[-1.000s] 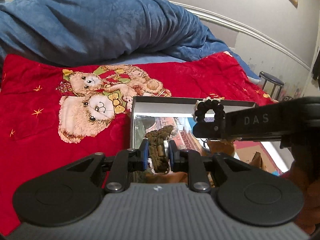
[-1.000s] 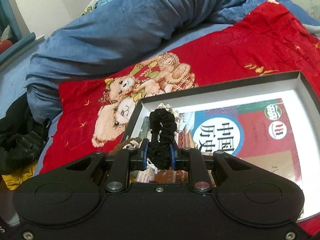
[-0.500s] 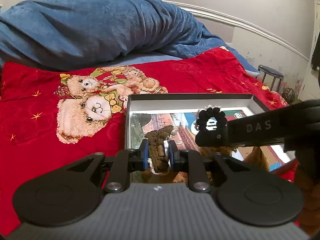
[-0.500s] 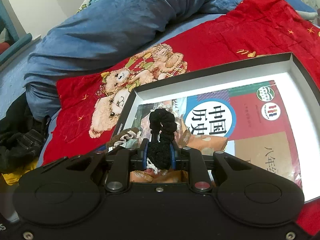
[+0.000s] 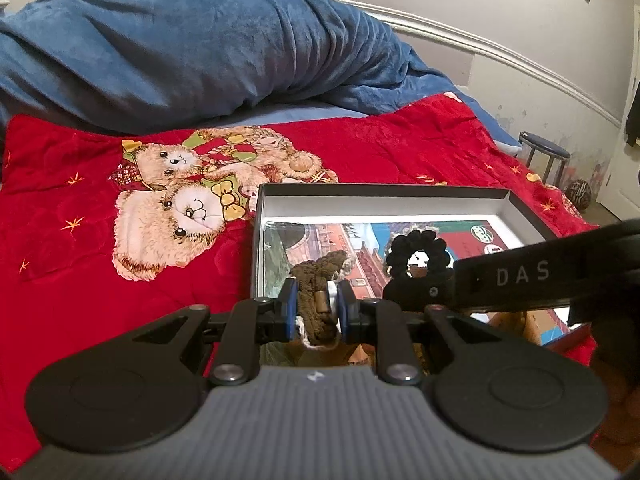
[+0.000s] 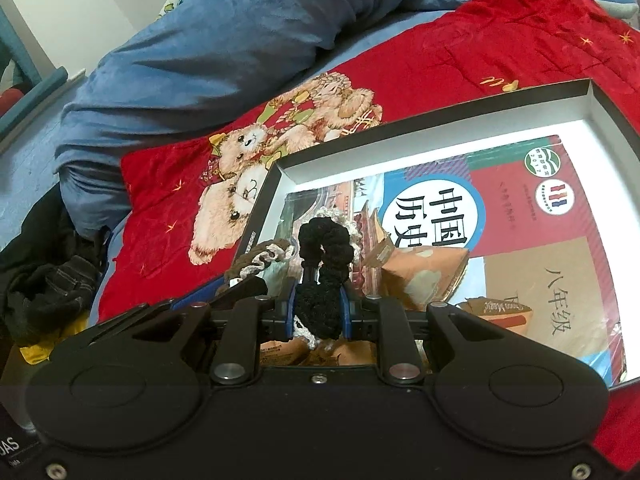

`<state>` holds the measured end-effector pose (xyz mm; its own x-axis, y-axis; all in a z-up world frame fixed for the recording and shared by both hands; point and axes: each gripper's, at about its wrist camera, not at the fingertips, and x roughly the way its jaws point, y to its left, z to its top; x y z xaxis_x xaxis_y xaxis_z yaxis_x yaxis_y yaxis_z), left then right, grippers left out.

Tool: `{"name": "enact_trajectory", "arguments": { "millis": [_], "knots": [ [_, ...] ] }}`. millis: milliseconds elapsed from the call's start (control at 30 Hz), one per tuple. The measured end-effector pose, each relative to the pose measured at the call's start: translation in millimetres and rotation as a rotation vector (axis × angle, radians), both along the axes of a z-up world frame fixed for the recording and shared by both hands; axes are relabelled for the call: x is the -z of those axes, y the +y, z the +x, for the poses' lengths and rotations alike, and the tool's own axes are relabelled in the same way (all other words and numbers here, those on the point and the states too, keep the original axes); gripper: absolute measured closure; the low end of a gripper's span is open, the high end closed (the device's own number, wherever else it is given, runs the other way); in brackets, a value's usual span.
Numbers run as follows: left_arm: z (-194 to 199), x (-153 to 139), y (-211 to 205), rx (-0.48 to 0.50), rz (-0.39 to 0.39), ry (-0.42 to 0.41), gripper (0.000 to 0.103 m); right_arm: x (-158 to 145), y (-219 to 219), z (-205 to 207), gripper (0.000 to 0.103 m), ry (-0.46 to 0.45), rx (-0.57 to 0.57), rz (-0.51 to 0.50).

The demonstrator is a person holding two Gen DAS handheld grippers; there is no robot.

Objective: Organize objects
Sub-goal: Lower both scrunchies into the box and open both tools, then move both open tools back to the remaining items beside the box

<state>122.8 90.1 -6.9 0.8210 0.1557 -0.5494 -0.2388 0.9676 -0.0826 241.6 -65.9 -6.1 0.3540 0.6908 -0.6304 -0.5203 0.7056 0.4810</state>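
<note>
We hold two hair ties, one in each tool; our left gripper [image 5: 314, 312] is squeezed tight on the brown tie [image 5: 320, 280], and our right gripper [image 6: 318, 312] is squeezed tight on the black tie [image 6: 326, 256]; each tie sticks up out of its fingers. Both ties hang over the near left corner of the box [image 6: 600, 100], above the book [image 6: 500, 240] and the orange packets [image 6: 424, 276]; the box sits on the red blanket [image 5: 100, 272]. We think the drop spot lies straight down; both grippers look about as near, with the left one closer to the box's left wall.
</note>
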Motion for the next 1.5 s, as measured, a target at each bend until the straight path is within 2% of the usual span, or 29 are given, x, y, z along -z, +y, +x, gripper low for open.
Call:
{"name": "enact_trajectory", "arguments": {
  "millis": [700,800,833,867,900,1000,1033,1100,1267,1433,1500],
  "knots": [
    [2,4,-2,-0.003,0.037,0.005,0.077,5,-1,-1,0.081,0.031,0.019,0.015],
    [4,5,-2,-0.002,0.027,0.007,0.072,3,-1,-3,0.075,0.030,0.012,0.017],
    [5,5,-2,0.001,0.028,0.009,0.073,2,0,-3,0.074,0.034,0.012,0.015],
    [5,5,-2,-0.004,0.036,0.012,0.070,1,1,-4,0.074,0.030,0.013,0.009],
    [6,5,-1,-0.009,0.039,0.014,0.056,0,1,-5,0.073,0.023,0.010,0.009],
    [4,4,4,-0.030,0.023,0.014,0.045,-5,-3,-9,0.067,0.016,0.002,0.022],
    [3,3,6,-0.030,0.014,0.007,0.043,-8,-5,-10,0.062,0.011,0.004,0.032],
    [0,1,9,-0.033,0.006,-0.020,0.032,-18,-14,-14,0.058,-0.009,0.009,0.055],
    [-11,-12,13,-0.011,-0.020,-0.082,0.027,-50,-43,-25,0.034,-0.090,0.009,0.122],
    [-29,-28,-2,0.017,0.064,-0.208,0.020,-80,-77,-45,0.026,-0.230,0.033,0.118],
    [-34,-32,-9,0.004,0.050,-0.247,0.018,-85,-92,-51,0.024,-0.260,0.056,0.106]
  ]
}}
